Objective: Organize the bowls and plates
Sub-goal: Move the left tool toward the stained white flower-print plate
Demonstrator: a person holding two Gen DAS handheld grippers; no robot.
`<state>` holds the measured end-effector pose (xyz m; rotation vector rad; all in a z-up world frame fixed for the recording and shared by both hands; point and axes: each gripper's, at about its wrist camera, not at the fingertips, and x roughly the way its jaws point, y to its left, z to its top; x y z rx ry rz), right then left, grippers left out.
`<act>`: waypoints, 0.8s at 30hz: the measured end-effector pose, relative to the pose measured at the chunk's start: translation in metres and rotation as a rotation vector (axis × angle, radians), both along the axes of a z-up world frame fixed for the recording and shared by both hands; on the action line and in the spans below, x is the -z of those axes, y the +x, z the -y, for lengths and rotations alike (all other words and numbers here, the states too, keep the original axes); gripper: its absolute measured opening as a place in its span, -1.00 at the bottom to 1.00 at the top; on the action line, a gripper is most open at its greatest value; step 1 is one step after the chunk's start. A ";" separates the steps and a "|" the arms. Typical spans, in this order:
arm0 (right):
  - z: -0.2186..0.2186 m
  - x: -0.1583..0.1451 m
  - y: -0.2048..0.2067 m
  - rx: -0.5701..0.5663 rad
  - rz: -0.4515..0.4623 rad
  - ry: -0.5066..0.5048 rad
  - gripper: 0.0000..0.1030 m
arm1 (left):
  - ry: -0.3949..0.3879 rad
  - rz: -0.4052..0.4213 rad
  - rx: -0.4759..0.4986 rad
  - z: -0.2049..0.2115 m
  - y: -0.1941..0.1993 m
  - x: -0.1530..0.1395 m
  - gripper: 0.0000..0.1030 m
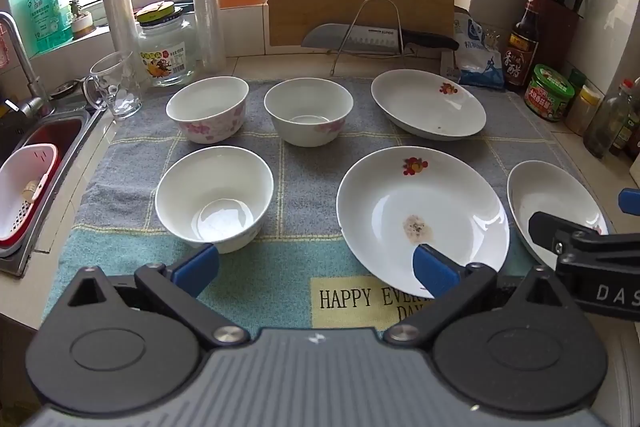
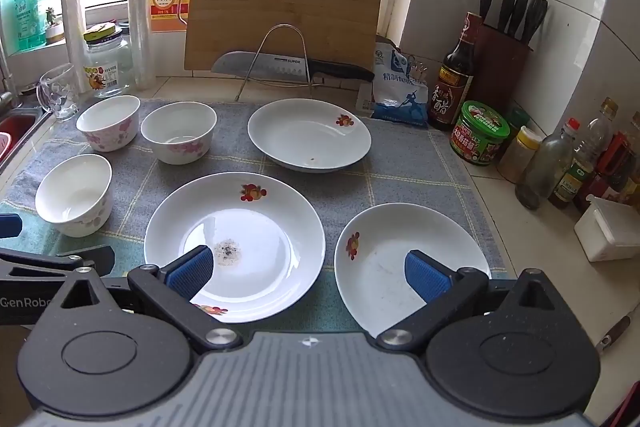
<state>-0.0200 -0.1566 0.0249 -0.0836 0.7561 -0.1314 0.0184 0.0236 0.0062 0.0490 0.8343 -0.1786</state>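
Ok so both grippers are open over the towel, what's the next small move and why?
Probably lower the right gripper onto the near rim of the right plate. Its open jaws already hang just over that rim, nothing is held, and the three plates lie apart on the towel, so they need stacking. The middle plate shows residue, so it may best stay on top.

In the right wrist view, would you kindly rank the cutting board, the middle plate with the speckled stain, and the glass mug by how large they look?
1. Cutting board: largest.
2. Stained plate: close behind, though it lies nearer the camera, so this order is unsure.
3. Glass mug: clearly smallest.
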 end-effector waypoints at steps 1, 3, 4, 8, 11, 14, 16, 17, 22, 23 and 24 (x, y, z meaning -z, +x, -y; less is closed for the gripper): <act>-0.002 -0.001 0.000 0.000 0.009 -0.004 1.00 | -0.006 0.001 0.009 -0.001 0.001 0.000 0.99; -0.005 -0.002 -0.002 0.000 0.026 -0.010 1.00 | -0.020 0.008 0.045 -0.004 0.004 -0.001 0.99; -0.007 -0.003 -0.004 -0.006 0.038 -0.010 1.00 | -0.033 0.012 0.063 -0.006 0.005 -0.002 0.99; -0.002 -0.005 -0.014 -0.015 0.094 -0.033 1.00 | -0.067 0.011 0.120 -0.010 0.010 -0.004 0.99; 0.002 -0.006 -0.021 -0.002 0.109 -0.042 1.00 | -0.082 0.004 0.152 -0.010 0.014 -0.003 0.99; 0.010 -0.003 -0.029 0.005 0.091 -0.034 1.00 | -0.098 -0.007 0.183 -0.009 0.018 -0.001 0.99; 0.016 0.000 -0.034 0.012 0.094 -0.048 1.00 | -0.110 0.010 0.198 -0.008 0.019 -0.002 0.99; 0.020 0.001 -0.036 0.019 0.090 -0.061 1.00 | -0.117 0.015 0.208 -0.007 0.019 -0.002 0.99; 0.049 0.016 -0.043 0.072 0.063 -0.074 1.00 | -0.114 0.034 0.245 0.007 0.025 0.000 0.99; 0.055 0.021 -0.044 0.081 0.055 -0.065 1.00 | -0.114 0.044 0.251 0.010 0.026 0.001 0.99; 0.061 0.026 -0.044 0.087 0.043 -0.060 1.00 | -0.120 0.050 0.261 0.014 0.027 0.002 0.99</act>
